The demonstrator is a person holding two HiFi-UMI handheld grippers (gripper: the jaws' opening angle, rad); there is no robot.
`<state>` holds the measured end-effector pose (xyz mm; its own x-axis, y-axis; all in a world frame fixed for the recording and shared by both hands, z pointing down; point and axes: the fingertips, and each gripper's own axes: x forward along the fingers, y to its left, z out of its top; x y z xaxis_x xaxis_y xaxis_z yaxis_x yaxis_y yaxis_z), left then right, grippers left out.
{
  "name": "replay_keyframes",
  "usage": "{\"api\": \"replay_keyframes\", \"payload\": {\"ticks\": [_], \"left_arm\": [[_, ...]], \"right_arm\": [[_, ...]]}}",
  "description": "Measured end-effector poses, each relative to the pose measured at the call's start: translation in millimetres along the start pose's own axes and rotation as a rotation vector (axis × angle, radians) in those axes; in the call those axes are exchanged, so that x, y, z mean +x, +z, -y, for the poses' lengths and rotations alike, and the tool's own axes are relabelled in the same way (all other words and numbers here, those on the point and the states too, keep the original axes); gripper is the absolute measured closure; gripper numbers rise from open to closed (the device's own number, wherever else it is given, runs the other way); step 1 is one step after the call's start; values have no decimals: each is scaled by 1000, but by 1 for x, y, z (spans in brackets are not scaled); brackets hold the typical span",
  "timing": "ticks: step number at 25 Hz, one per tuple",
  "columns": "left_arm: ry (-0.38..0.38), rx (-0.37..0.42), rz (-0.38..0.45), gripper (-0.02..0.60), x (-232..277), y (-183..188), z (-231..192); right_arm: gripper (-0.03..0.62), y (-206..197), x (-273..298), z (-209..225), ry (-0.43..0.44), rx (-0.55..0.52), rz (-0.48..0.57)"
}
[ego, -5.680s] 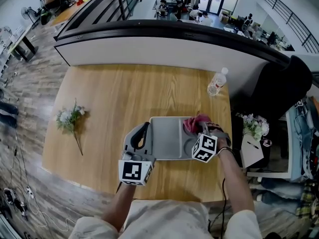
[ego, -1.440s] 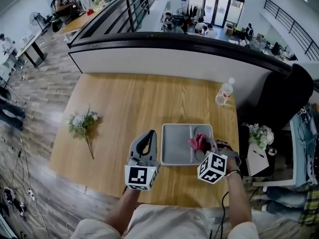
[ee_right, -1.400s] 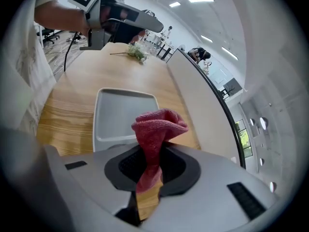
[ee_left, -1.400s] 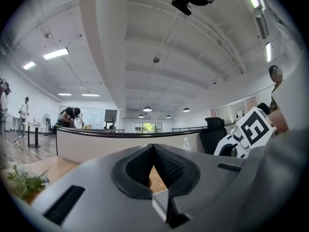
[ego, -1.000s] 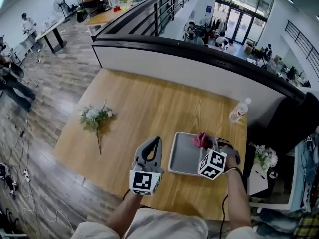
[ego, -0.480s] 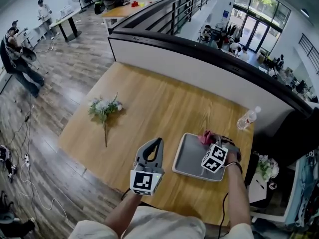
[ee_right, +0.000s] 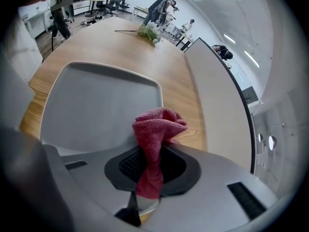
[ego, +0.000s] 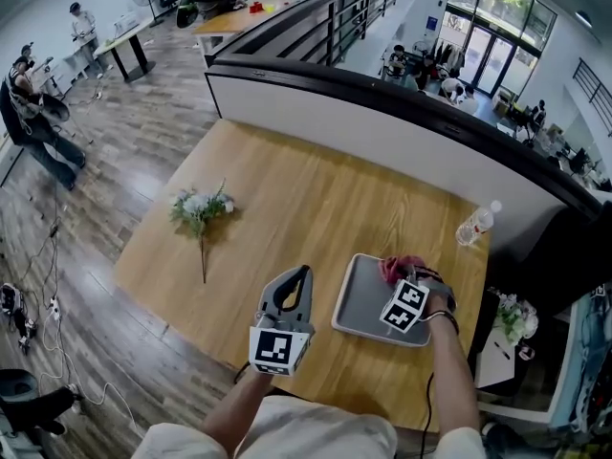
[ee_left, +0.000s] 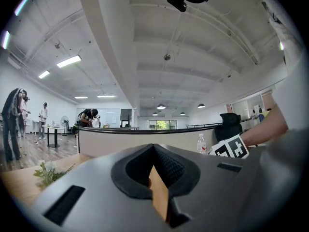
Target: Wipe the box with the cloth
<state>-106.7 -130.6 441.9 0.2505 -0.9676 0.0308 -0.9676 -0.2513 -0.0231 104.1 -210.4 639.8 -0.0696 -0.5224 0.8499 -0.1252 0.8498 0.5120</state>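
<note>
Two hand-held grippers work the near right part of a wooden table (ego: 287, 199), where a gray box (ego: 363, 304) lies close to the right edge and the near edge. The right gripper (ego: 409, 279) has its jaws clamped on a bunched red cloth (ego: 402, 267), which sits over the box's far right corner; contact with the surface cannot be made out. The left gripper (ego: 297, 276) is held just left of the box, apart from it, with its jaws closed tip to tip on nothing. Bare tabletop stretches left and beyond the box to a flower sprig (ego: 199, 208) near the left edge, and a water bottle (ego: 475, 224) stands at the far right corner. A low wall with a black rail (ego: 382, 94) runs along the far edge. Only the right gripper view shows the box's flat gray face and rim up close, while the left gripper view looks level across the room and takes in the bottle and the ceiling but not the box.
</note>
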Motion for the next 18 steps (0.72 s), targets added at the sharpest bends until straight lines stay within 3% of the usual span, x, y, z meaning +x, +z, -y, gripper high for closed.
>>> {"api": "replay_keyframes", "payload": {"ticks": [18], "left_arm": [[-17, -6, 0, 569, 4, -2, 3]], "right_arm": [[519, 5, 0, -7, 15, 8, -3]]}}
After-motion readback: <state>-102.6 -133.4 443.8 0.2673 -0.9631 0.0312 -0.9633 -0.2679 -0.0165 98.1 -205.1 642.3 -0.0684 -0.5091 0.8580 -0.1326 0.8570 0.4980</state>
